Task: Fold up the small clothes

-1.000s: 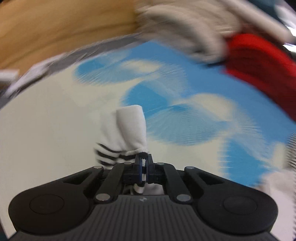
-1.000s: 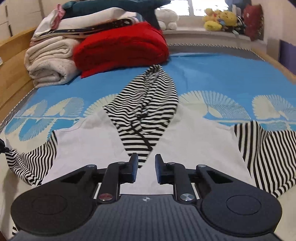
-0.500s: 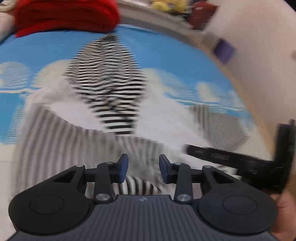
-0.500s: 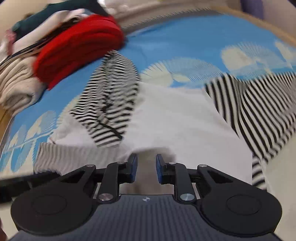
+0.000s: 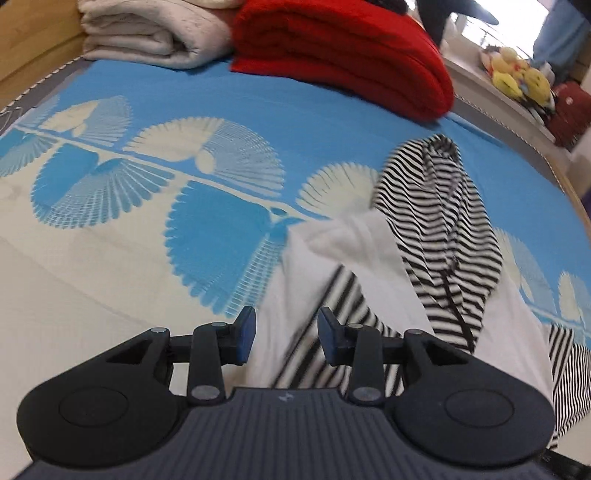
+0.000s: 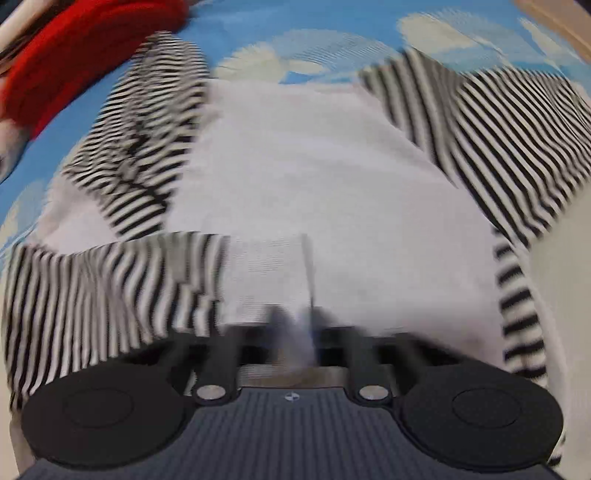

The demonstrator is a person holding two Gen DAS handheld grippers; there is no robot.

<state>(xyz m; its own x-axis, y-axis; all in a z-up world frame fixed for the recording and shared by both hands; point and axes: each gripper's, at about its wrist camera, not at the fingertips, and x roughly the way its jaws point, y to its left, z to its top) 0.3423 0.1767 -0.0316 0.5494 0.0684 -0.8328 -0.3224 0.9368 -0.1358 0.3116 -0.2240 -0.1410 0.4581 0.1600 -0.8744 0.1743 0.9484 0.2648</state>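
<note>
Lying flat on the bed [image 5: 110,258], the small hooded top [image 6: 314,166] is seen with its white body spread out, its striped hood [image 5: 443,221] pointing toward the far end, where a red folded blanket [image 5: 343,55] and a beige folded blanket [image 5: 147,33] are stacked. One striped sleeve [image 6: 92,288] is already laid across the lower body on the garment's left side; the other striped sleeve [image 6: 498,129] is still spread outward to the right. The long axis of the top is judged to run from the near hem up to the hood, roughly along the line of both sets of fingers.

The left gripper [image 5: 286,332] is held low over the left edge of the white body, its fingers released and well apart, with nothing between them; the folded sleeve lies just ahead and slightly right of it. The right gripper [image 6: 291,332] is heavily blurred; white cloth near the hem appears to sit at its tips, but whether the fingers are clenched on it cannot be told.

The unfolded sleeve lies ahead and to the right of the right gripper, well away from the left one, so the right hand is judged the nearer for bringing that sleeve inward across the body. A row of plush toys [image 5: 517,74] is visible on a ledge beyond the bed.
</note>
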